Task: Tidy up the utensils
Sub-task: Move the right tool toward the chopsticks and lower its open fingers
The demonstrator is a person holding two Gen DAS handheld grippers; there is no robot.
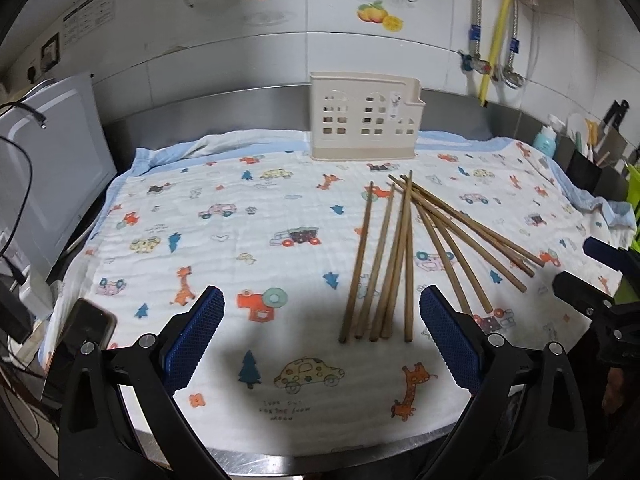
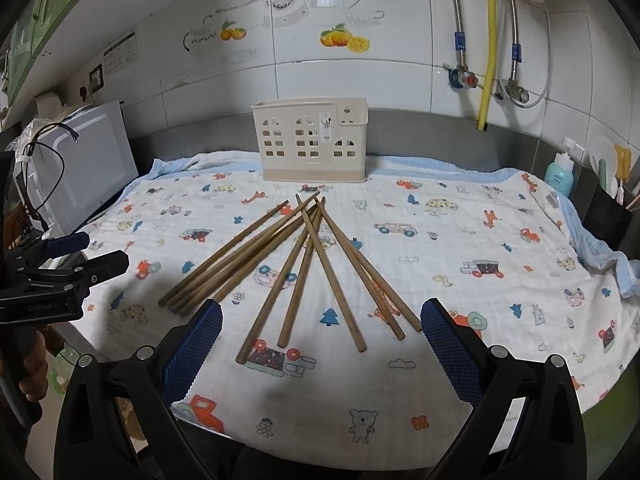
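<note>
Several brown wooden chopsticks (image 1: 404, 252) (image 2: 308, 264) lie fanned out on the printed cloth (image 1: 248, 240) (image 2: 460, 248). Behind them a beige plastic utensil holder (image 1: 362, 118) (image 2: 312, 146) stands upright at the back of the cloth. My left gripper (image 1: 320, 300) is open, hovering near the front edge, with the chopsticks' near ends lying between its blue pads. My right gripper (image 2: 320, 312) is open too, above the near ends of the right-hand chopsticks. Each gripper shows at the edge of the other's view: the right gripper (image 1: 588, 264) and the left gripper (image 2: 96, 252), both open and empty.
A white appliance (image 1: 52, 168) (image 2: 88, 172) stands at the left with cables. A phone (image 1: 86, 330) lies at the cloth's left front corner. At the right are a teal bottle (image 2: 560, 174) and a black holder (image 2: 610, 212) with tools. Pipes (image 2: 488, 44) run down the tiled wall.
</note>
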